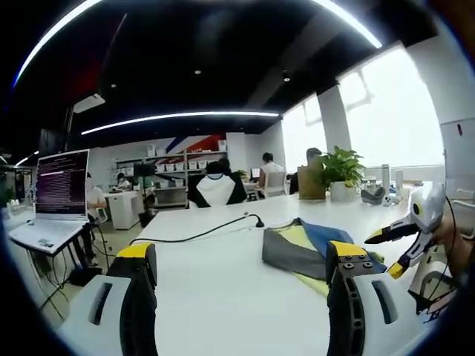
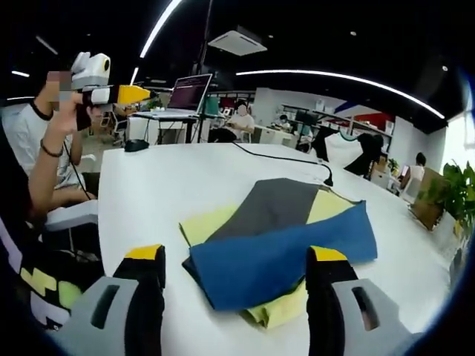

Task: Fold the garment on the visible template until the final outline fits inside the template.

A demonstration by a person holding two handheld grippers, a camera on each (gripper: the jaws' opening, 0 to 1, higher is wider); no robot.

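A folded garment [image 1: 300, 248] in grey, yellow and blue lies on the white table [image 1: 215, 289], ahead and to the right of my left gripper [image 1: 241, 297]. That gripper's jaws stand wide apart over bare table and hold nothing. In the right gripper view the garment [image 2: 274, 237] shows a grey panel over yellow, with a blue flap across the front. My right gripper [image 2: 236, 297] is open, and the blue flap's near edge lies between its jaws, ungripped. The right gripper [image 1: 387, 252] enters the left gripper view beside the garment. A hand holds the left gripper [image 2: 133, 94] raised at the far left.
A black cable [image 2: 289, 157] runs across the table behind the garment. A potted plant [image 1: 341, 167] and small items stand at the far right edge. A laptop [image 1: 63, 185] sits on a stand to the left. A person's arm [image 2: 44, 163] is beside the table.
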